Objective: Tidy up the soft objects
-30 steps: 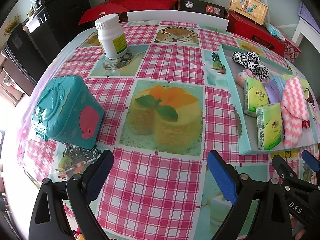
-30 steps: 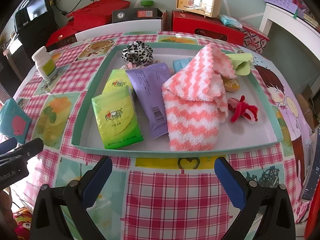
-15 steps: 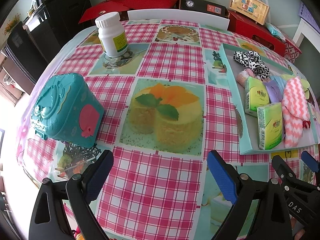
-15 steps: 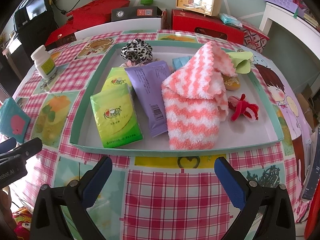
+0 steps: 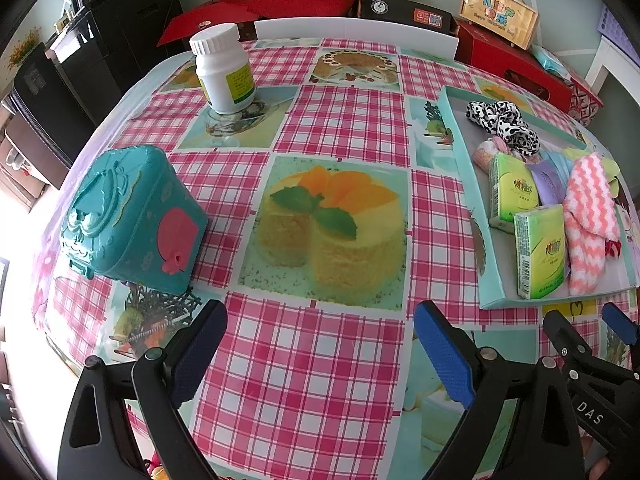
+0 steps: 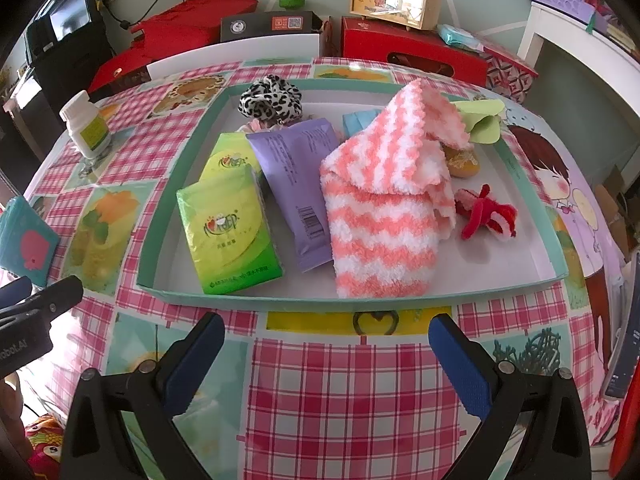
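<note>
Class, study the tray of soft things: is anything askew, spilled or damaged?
Nothing is spilled or visibly damaged. The pink-and-white striped fuzzy cloth lies loosely folded, overlapping the purple packet. The items sit jumbled in the tray. Both grippers, left and right, are open and empty.

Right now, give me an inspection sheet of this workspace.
Surface: checked tablecloth, flat.
Job's things: teal tray holds two green tissue packs, purple pack, striped fluffy cloth, leopard scrunchie, red plush toy.
Clutter: white bottle, teal box outside the tray.
Grippers: left tool and right tool open, empty.
Cables: on the back wall.
Surroundings: red boxes, white shelf.
</note>
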`<state>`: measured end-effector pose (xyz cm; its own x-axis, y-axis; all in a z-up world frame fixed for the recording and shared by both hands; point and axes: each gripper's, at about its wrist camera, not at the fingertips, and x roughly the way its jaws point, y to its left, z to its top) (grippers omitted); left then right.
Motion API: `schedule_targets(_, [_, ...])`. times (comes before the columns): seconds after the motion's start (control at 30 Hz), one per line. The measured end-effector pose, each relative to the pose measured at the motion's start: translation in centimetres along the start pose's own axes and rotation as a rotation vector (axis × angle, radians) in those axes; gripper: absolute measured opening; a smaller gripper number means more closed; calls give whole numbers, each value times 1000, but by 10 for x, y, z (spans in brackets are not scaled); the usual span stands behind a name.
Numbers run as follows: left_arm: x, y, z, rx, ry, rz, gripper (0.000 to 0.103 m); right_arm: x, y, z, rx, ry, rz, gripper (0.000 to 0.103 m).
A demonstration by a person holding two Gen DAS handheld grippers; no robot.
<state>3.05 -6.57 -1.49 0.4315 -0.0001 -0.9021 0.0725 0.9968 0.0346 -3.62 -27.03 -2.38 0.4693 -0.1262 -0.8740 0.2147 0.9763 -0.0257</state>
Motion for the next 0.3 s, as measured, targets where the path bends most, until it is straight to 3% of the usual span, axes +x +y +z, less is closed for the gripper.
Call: schedule_targets(0.3, [-2, -1, -1, 8, -9, -5, 95, 1, -1, 0, 0, 2, -2, 103])
